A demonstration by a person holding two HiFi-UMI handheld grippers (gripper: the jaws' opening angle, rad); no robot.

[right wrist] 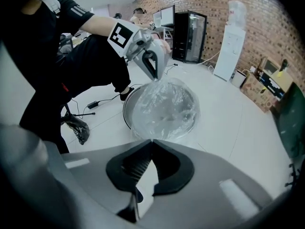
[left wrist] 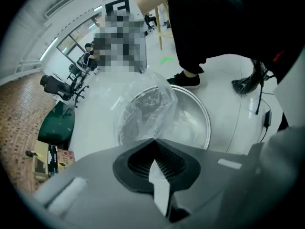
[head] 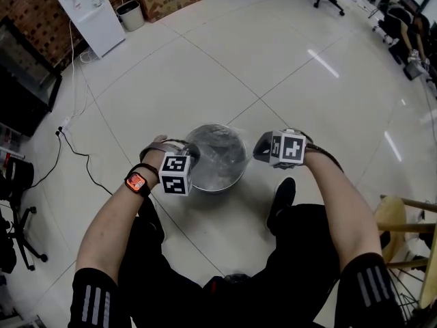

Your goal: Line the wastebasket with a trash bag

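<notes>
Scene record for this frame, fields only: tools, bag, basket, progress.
left tool: shut, pinching the trash bag edge, film pulled up to a peak
right tool: shut on the opposite edge
trash bag: clear, partly down inside the wastebasket
wastebasket: round, metal, upright on the tile floor
progress: part of the rim bare; lining not finished

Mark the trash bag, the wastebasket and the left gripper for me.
trash bag (right wrist: 164, 109): right gripper view, clear film stretched over the opening.
wastebasket (right wrist: 127, 109): right gripper view, left part of its metal rim.
left gripper (right wrist: 154, 76): right gripper view, midway between its fingertips, at the bag's raised edge.
</notes>
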